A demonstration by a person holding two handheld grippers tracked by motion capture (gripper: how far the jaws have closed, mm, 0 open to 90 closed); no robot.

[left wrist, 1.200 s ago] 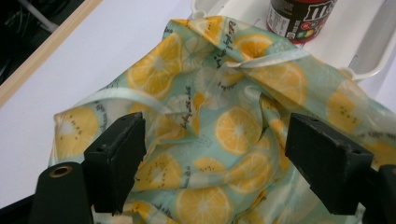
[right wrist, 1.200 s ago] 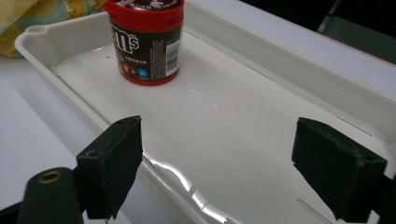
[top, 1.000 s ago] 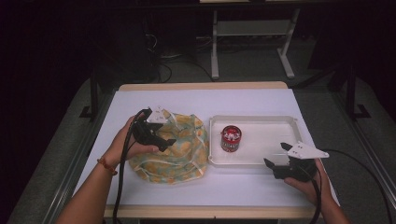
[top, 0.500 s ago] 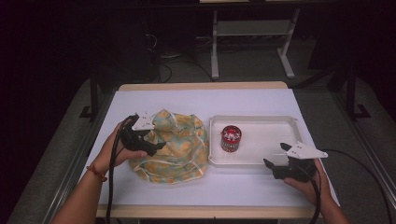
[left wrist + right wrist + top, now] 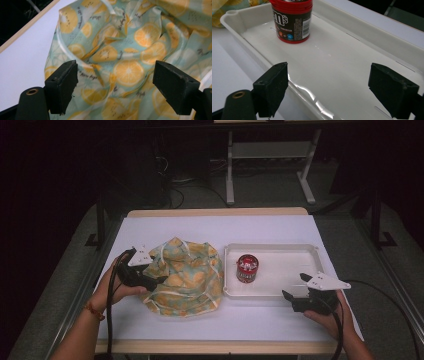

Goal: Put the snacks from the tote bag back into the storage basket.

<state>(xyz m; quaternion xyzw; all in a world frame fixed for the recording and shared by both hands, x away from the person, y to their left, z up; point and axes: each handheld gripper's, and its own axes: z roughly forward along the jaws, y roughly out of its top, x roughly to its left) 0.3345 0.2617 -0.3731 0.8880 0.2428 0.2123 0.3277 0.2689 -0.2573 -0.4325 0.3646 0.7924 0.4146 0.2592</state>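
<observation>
Inside the white tray (image 5: 295, 252) stands one red M&M's tub (image 5: 247, 268), lid cropped in the right gripper view; left gripper (image 5: 120, 82) gapes over the citrus-print bag (image 5: 187, 275), right gripper (image 5: 332, 87) likewise apart.

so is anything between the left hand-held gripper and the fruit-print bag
Nothing visible. The left hand-held gripper has its jaws open right at the bag, with only the crumpled cloth between them.

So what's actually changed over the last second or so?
The left gripper has slid back toward the person, from over the middle of the fruit-print bag to its near-left edge, fingers open and holding nothing. The bag looks slightly flatter. The right gripper, the red tub and the white tray stayed put.
</observation>
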